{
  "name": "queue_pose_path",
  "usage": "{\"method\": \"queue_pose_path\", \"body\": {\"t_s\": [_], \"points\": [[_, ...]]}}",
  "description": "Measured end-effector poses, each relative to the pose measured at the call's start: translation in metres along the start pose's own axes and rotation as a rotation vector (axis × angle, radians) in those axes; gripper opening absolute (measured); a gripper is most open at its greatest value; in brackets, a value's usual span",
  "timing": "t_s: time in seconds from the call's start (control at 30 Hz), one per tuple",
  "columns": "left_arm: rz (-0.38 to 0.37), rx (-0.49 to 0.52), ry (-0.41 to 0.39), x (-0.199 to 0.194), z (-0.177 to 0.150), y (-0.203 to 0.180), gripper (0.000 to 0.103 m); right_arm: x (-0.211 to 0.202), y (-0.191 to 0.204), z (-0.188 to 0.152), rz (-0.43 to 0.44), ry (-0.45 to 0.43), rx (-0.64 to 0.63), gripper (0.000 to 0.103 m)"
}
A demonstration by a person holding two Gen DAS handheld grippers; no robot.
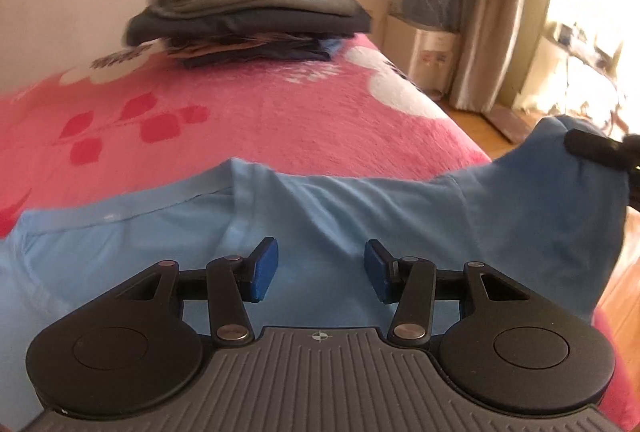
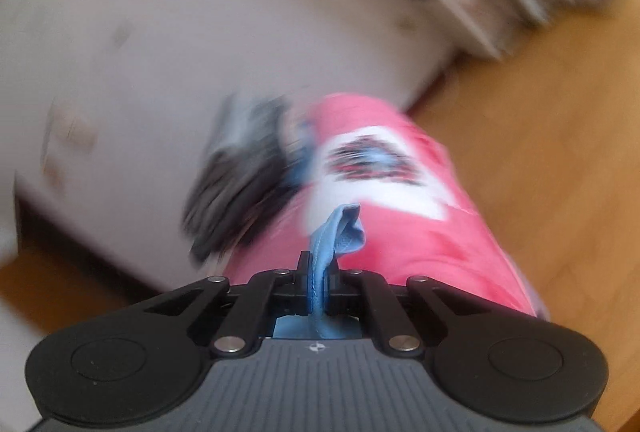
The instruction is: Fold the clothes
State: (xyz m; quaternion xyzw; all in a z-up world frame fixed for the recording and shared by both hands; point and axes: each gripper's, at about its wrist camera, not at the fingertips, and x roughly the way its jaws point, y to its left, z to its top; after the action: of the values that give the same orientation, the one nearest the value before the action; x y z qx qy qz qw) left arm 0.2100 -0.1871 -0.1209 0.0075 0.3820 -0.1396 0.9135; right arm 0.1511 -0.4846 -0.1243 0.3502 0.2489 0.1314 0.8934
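While the light blue T-shirt (image 1: 328,208) lies spread across the near part of the bed, the left claw (image 1: 320,270) hangs just above its cloth with both blue pads wide apart and nothing between them. The right claw (image 2: 318,286) is clamped tight on a bunched edge of the same shirt (image 2: 340,232), a small fold of blue fabric poking out past its fingertips. From the left wrist view, that claw shows as a dark shape at the far right (image 1: 600,150), lifting one corner of the shirt clear of the bed, over the bed's edge. The bed wears a pink blanket (image 1: 256,112) with red and white flower patterns. Farther back on it, near the wall, sits a stack of folded clothes (image 1: 252,0) in grey and dark tones. A wooden floor (image 2: 540,120) runs beside the bed; the right wrist view is heavily blurred.
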Motion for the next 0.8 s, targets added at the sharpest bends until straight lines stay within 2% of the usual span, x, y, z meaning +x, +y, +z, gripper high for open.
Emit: {"method": "queue_pose_path", "body": {"t_s": [0.07, 0.13, 0.2, 0.23, 0.3, 0.37, 0.43, 0.53, 0.6, 0.67, 0.8], "points": [[-0.007, -0.074, -0.003, -0.012, 0.0, 0.015, 0.048, 0.003, 0.045, -0.005, -0.003, 0.038, -0.206, 0.007], [0.017, -0.119, -0.008, -0.026, -0.003, 0.027, 0.048, 0.01, 0.088, -0.027, -0.029, 0.08, -0.444, 0.017], [0.042, -0.155, -0.009, -0.038, -0.005, 0.04, 0.05, 0.017, 0.116, -0.058, -0.061, 0.121, -0.632, 0.055], [0.044, -0.177, -0.007, -0.043, -0.007, 0.046, 0.05, 0.02, 0.124, -0.074, -0.075, 0.145, -0.709, 0.06], [0.04, -0.211, -0.008, -0.05, -0.009, 0.056, 0.05, 0.027, 0.138, -0.107, -0.103, 0.194, -0.859, 0.06], [0.027, -0.22, -0.012, -0.055, -0.011, 0.058, 0.05, 0.019, 0.146, -0.127, -0.106, 0.204, -0.939, 0.06], [-0.005, -0.212, -0.014, -0.056, -0.012, 0.056, 0.05, 0.001, 0.152, -0.133, -0.062, 0.19, -0.935, 0.062], [-0.072, -0.181, -0.017, -0.054, -0.014, 0.044, 0.05, -0.02, 0.155, -0.129, 0.005, 0.22, -0.872, 0.063], [-0.099, -0.157, -0.017, -0.051, -0.014, 0.035, 0.05, -0.035, 0.152, -0.122, -0.019, 0.204, -0.846, 0.063], [-0.106, -0.136, -0.015, -0.046, -0.014, 0.028, 0.05, -0.043, 0.142, -0.107, -0.08, 0.153, -0.796, 0.062], [-0.118, -0.094, -0.01, -0.037, -0.014, 0.014, 0.05, -0.03, 0.11, -0.069, -0.189, 0.109, -0.631, 0.054]]}}
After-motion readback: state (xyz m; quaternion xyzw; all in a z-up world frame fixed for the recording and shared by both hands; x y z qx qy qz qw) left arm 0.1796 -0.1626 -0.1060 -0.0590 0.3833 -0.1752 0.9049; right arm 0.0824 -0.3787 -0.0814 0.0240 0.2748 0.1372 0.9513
